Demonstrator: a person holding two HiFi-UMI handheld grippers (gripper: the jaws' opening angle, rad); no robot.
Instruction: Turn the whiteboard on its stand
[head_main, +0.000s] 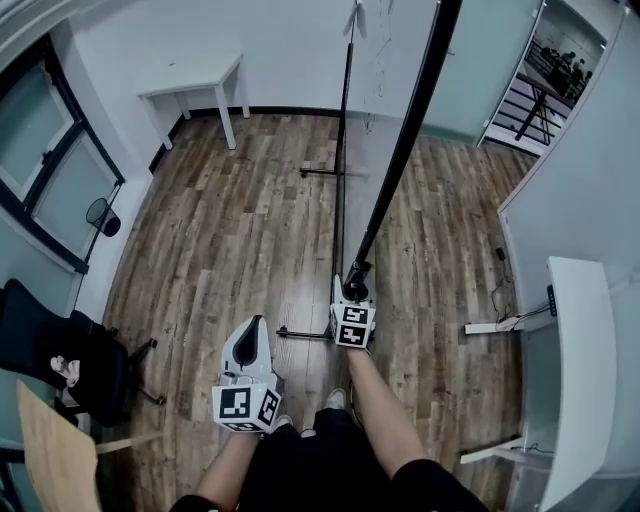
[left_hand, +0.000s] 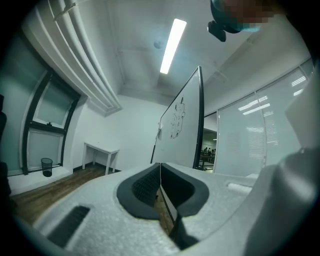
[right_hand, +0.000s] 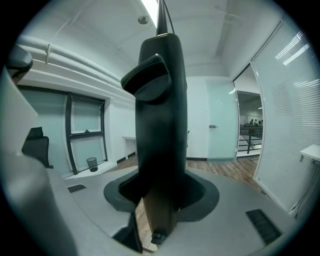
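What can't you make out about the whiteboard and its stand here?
The drawing on the whiteboard: too small, left gripper view.
Its top: cut off by the upper edge, head view.
The stand's near foot: partly hidden by the right gripper, head view.

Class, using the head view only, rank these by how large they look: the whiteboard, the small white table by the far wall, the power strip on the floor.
1. whiteboard
2. small white table, which looks smaller partly because it is farther from the camera
3. power strip
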